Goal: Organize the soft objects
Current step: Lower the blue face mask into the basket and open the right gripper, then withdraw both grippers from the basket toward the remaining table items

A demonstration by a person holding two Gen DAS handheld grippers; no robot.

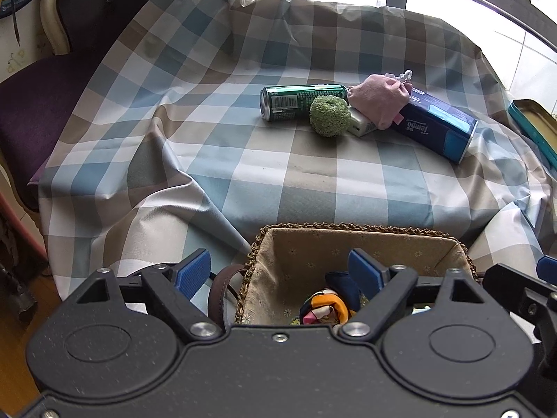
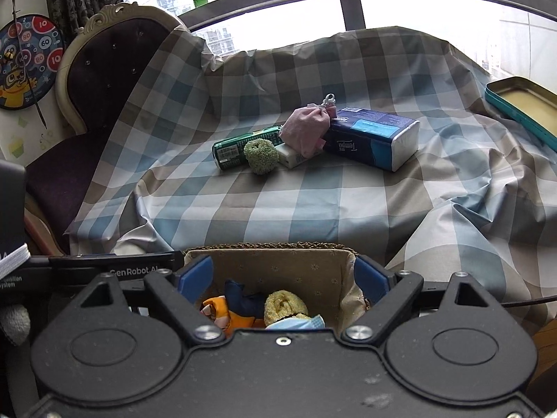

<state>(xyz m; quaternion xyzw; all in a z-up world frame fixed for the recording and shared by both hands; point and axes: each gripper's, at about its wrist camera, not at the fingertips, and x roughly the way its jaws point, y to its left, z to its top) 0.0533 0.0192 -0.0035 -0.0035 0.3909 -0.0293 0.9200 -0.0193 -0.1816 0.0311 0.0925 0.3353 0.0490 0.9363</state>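
Observation:
A woven basket (image 1: 348, 226) with a beige lining stands at the near edge of the checked cloth. Inside lie an orange and navy cloth (image 2: 222, 313), a yellow fuzzy piece (image 2: 285, 304) and a pale blue mask (image 2: 303, 324). My right gripper (image 2: 282, 275) hangs open over them with nothing between its pads. My left gripper (image 1: 280, 270) is open too and straddles the basket's left wall, gripping nothing. Farther back on the cloth lie a green fuzzy ball (image 1: 329, 115) and a pink pouch (image 1: 379, 99).
Beside the ball lie a green can (image 1: 296, 101), a small white pack (image 1: 362, 123) and a blue Tempo tissue pack (image 1: 438, 125). A teal tin (image 2: 522, 104) sits far right. A purple chair (image 2: 104, 59) stands on the left. A brown strap (image 1: 222, 285) hangs by the basket.

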